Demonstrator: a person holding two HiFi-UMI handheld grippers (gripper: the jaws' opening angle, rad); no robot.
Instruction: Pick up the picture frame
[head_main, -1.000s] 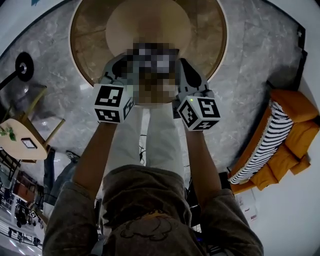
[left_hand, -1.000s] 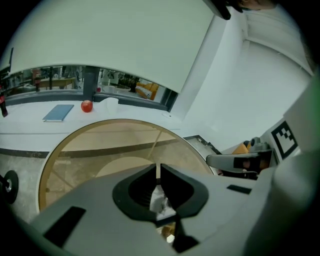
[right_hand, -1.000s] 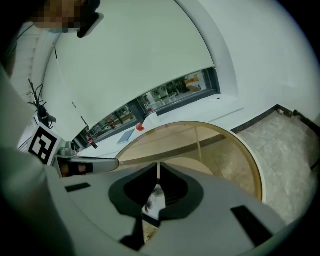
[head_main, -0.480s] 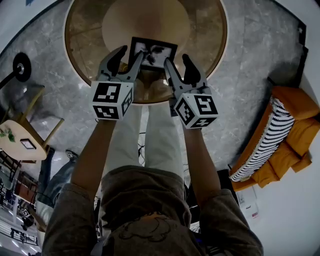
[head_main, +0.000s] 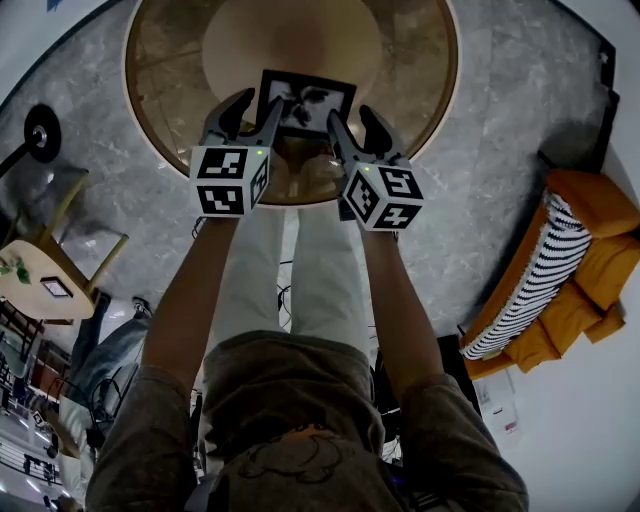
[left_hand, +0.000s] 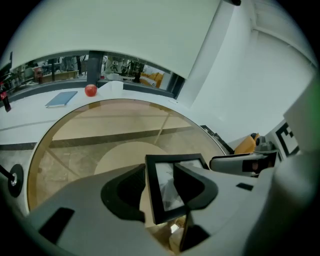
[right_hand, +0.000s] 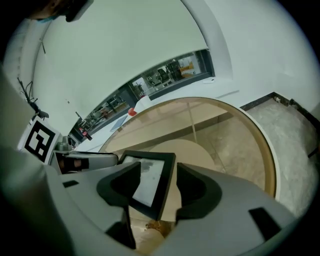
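Observation:
A black picture frame (head_main: 305, 103) with a pale print stands tilted on the round glass table (head_main: 150, 90). My left gripper (head_main: 256, 108) is open at the frame's left side. In the left gripper view the frame's left edge (left_hand: 151, 192) lies between the jaws and the pads are not pressing on it. My right gripper (head_main: 352, 124) is open at the frame's right side. In the right gripper view the frame's right edge (right_hand: 165, 186) sits in the gap between the two fingers. Each gripper's camera also shows the other gripper beside the frame.
The table has a wooden rim and a round base under the glass. An orange sofa (head_main: 585, 270) with a striped cushion is at the right. A small side table (head_main: 40, 285) and a lamp base (head_main: 45, 130) are at the left. A red apple (left_hand: 90, 90) and a blue book (left_hand: 61, 98) lie on a far ledge.
Both grippers were shut and higher a second ago. They have opened and sunk toward the table, and now straddle the frame's left and right sides.

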